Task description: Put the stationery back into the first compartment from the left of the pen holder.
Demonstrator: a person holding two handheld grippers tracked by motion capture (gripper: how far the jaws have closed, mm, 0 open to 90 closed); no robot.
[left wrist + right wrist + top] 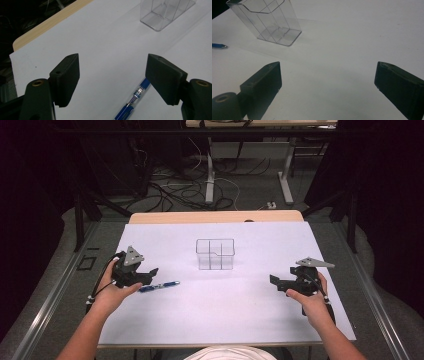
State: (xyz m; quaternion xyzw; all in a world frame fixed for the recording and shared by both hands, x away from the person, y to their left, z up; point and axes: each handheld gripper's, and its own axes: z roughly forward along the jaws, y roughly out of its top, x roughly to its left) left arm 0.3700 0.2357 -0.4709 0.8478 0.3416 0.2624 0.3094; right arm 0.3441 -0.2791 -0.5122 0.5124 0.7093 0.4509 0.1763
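A blue pen (160, 286) lies flat on the white table cover, left of centre. My left gripper (150, 273) hovers just over its near end with its jaws open. In the left gripper view the pen (135, 100) lies on the sheet below the gap between the jaws, close to the right jaw, and neither pad touches it. A clear plastic organiser (215, 254) with several compartments stands upright at the table's middle. My right gripper (274, 281) stays open above bare sheet at the right, with nothing between its fingers. The organiser (268, 21) and the pen's tip (219, 46) appear far off in the right gripper view.
The white sheet (240, 310) covers most of the table, and a strip of wooden edge (215, 216) shows at the back. Beyond it are dark floor, cables and desk legs (210, 180). A metal rail (50, 295) runs along the left side.
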